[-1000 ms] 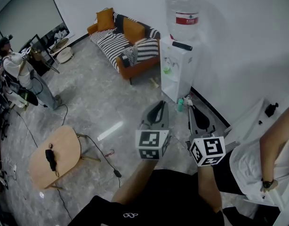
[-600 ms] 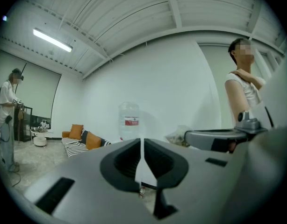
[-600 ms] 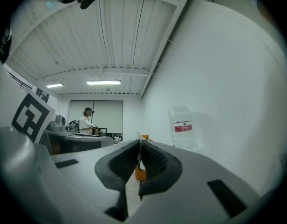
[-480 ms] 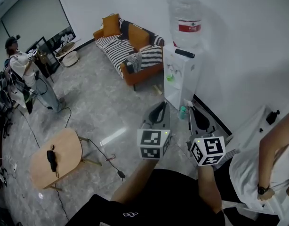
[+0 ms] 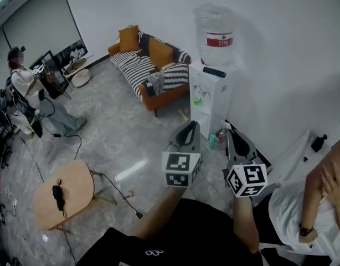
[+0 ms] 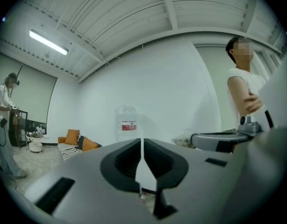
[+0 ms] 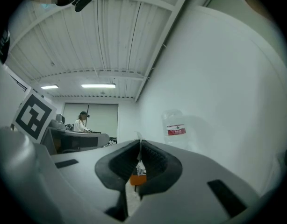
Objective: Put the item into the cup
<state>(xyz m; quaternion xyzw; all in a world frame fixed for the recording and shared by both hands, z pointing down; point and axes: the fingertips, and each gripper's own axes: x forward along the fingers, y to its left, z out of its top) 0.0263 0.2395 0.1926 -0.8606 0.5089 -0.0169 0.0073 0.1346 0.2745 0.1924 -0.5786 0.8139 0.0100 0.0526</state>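
No cup shows in any view. My left gripper is held up in the air over the floor, and in the left gripper view its jaws are shut with nothing between them. My right gripper is raised beside it, jaws together. A thin white sliver pokes up from between the right jaws; I cannot make out what it is. Both grippers face the water dispenser.
A large bottle tops the dispenser, with small bottles on the floor at its foot. An orange striped sofa stands by the wall. A round wooden table sits low left. One person stands far left, another in white close right.
The view has shifted slightly, and both grippers stay raised side by side with jaws together. The person at the right has lifted a hand onto the other arm.
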